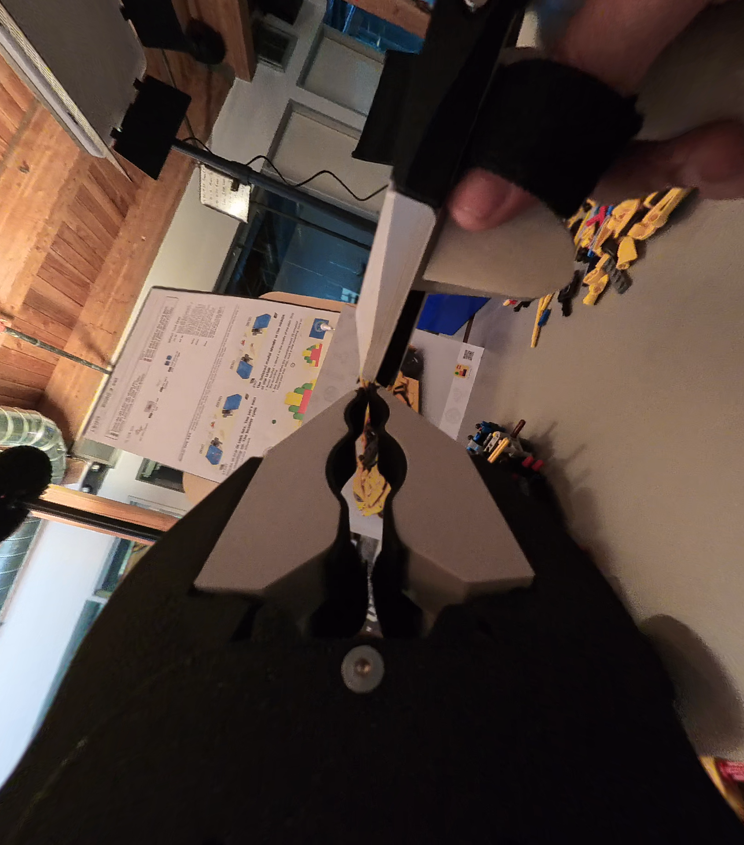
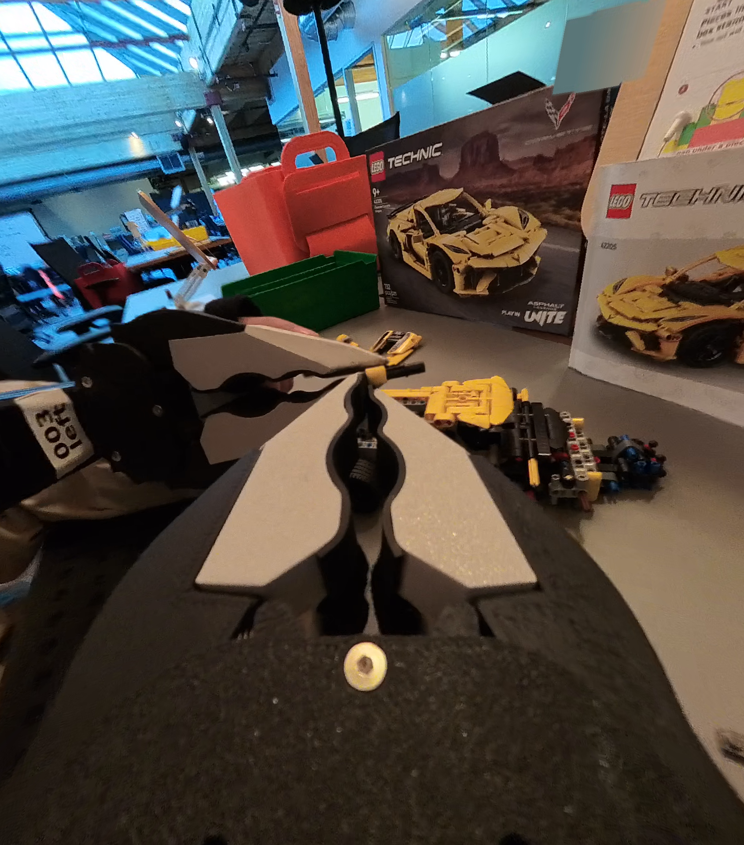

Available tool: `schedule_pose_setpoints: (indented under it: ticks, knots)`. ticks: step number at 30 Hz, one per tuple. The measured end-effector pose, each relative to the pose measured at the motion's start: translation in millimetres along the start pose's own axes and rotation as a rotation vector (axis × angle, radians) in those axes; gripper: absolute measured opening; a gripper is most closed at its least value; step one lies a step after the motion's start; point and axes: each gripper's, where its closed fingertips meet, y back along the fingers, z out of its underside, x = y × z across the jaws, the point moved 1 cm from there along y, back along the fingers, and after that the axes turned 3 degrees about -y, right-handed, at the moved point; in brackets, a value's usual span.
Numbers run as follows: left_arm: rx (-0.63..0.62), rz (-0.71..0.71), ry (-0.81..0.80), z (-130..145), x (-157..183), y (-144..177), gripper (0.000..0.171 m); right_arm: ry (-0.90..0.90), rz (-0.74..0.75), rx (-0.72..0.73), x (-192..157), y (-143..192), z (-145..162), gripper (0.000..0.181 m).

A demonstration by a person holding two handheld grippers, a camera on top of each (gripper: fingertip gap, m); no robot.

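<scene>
In the right wrist view, my left gripper comes in from the left. It is shut on a small yellow connector with a black pin sticking out to the right, held above the grey table. My right gripper meets it from below, and its tips are closed on the connector's near end. In the left wrist view my left gripper and my right gripper touch tip to tip, with the yellow and black piece between them. A person's hand holds the right gripper.
A half-built black chassis with a yellow panel lies just beyond the tips. A loose yellow part, a green bin, an orange container, a set box and a booklet stand behind. Yellow parts lie in a pile. My two grippers' fingertips are within a few centimetres of each other.
</scene>
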Motion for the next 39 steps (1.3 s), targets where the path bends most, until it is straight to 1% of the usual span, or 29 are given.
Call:
schedule_pose_setpoints:
  ticks: [2, 3, 4, 5, 6, 7, 8, 9, 10, 11, 12, 13, 14, 16, 17, 19, 21, 22, 25, 29, 34, 35, 36, 37, 38, 39]
  knots:
    - [0.017, 0.023, 0.063, 3.3, -2.6, -0.3, 0.0, -0.142, -0.079, -0.019, -1.1, -5.2, 7.0, 0.0]
    - [0.019, 0.02, 0.116, 5.5, -7.2, -0.2, 0.0, -0.221, -0.145, 0.006, -5.6, -5.1, 3.1, 0.014]
    - [0.024, 0.031, 0.21, 7.1, -11.3, -0.1, 0.0, -0.294, -0.196, 0.047, -7.2, -2.9, -3.2, 0.023]
    - [0.046, 0.03, 0.297, 6.5, -17.4, 1.1, 0.0, -0.352, -0.215, 0.073, -4.3, -1.3, -5.3, 0.028]
    - [0.081, 0.014, 0.327, 3.7, -23.5, 3.5, 0.0, -0.409, -0.245, 0.098, -3.2, 0.2, -7.7, 0.036]
    - [0.124, -0.021, 0.296, -1.3, -28.9, 7.2, 0.0, -0.484, -0.303, 0.127, -5.6, 2.3, -12.5, 0.039]
    - [0.173, -0.057, 0.214, -8.6, -30.5, 11.5, 0.0, -0.569, -0.373, 0.151, -8.6, 3.7, -16.3, 0.039]
    - [0.194, -0.084, 0.114, -13.7, -27.9, 13.9, 0.0, -0.666, -0.454, 0.171, -11.2, 5.0, -18.6, 0.04]
    - [0.18, -0.112, 0.031, -14.5, -25.0, 13.7, 0.0, -0.752, -0.533, 0.176, -13.2, 6.8, -19.4, 0.039]
    - [0.165, -0.118, -0.024, -14.0, -20.6, 12.2, 0.0, -0.818, -0.589, 0.194, -12.7, 10.0, -22.0, 0.035]
    - [0.16, -0.113, -0.058, -14.0, -16.5, 11.0, 0.0, -0.839, -0.614, 0.218, -11.5, 13.8, -24.4, 0.025]
    - [0.161, -0.128, -0.079, -14.5, -16.4, 11.1, 0.0, -0.835, -0.596, 0.208, -9.3, 14.0, -21.7, 0.018]
    - [0.158, -0.128, -0.095, -14.5, -15.3, 10.5, 0.0, -0.819, -0.565, 0.193, -7.3, 12.7, -18.3, 0.016]
    - [0.131, -0.146, -0.115, -11.7, -16.4, 8.7, 0.0, -0.8, -0.546, 0.187, -7.3, 11.3, -17.3, 0.019]
    - [0.114, -0.147, -0.123, -9.9, -16.5, 7.5, 0.0, -0.797, -0.526, 0.185, -5.1, 9.9, -15.8, 0.018]
    - [0.125, -0.141, -0.148, -12.2, -13.8, 7.7, 0.0, -0.813, -0.521, 0.205, -2.3, 11.2, -16.5, 0.005]
    - [0.126, -0.132, -0.199, -14.6, -8.0, 7.0, 0.0, -0.824, -0.506, 0.174, -2.2, 7.8, -11.4, 0.009]
    - [0.115, -0.14, -0.213, -14.5, -7.0, 6.2, 0.0, -0.836, -0.521, 0.162, -4.5, 6.6, -9.9, 0.012]
    - [0.101, -0.139, -0.24, -13.7, -5.4, 4.4, 0.0, -0.86, -0.514, 0.164, -1.4, 7.3, -8.9, 0.006]
    - [0.1, -0.135, -0.27, -14.2, -1.5, 4.4, 0.0, -0.918, -0.519, 0.193, 5.7, 10.5, -9.1, 0.003]
    - [0.102, -0.101, -0.291, -15.9, 5.1, 5.0, 0.0, -0.875, -0.481, 0.162, 8.1, 12.7, -4.4, 0.003]
    - [0.126, -0.097, -0.287, -20.1, 6.1, 7.9, 0.0, -0.895, -0.475, 0.203, 12.9, 15.1, -7.3, 0.002]
    - [0.2, -0.091, -0.283, -33.3, 8.5, 15.6, 0.0, -0.943, -0.432, 0.29, 29.5, 22.0, -11.3, 0.002]
    - [0.238, -0.091, -0.294, -45.4, 11.4, 22.0, 0.0, -0.988, -0.418, 0.338, 43.7, 31.7, -11.8, 0.002]
    - [0.216, -0.113, -0.318, -48.8, 10.6, 22.7, 0.0, -1.007, -0.396, 0.373, 55.2, 42.2, -12.6, 0.002]
    - [0.185, -0.104, -0.303, -45.6, 10.3, 19.7, 0.0, -0.986, -0.342, 0.397, 64.9, 52.4, -14.3, 0.002]
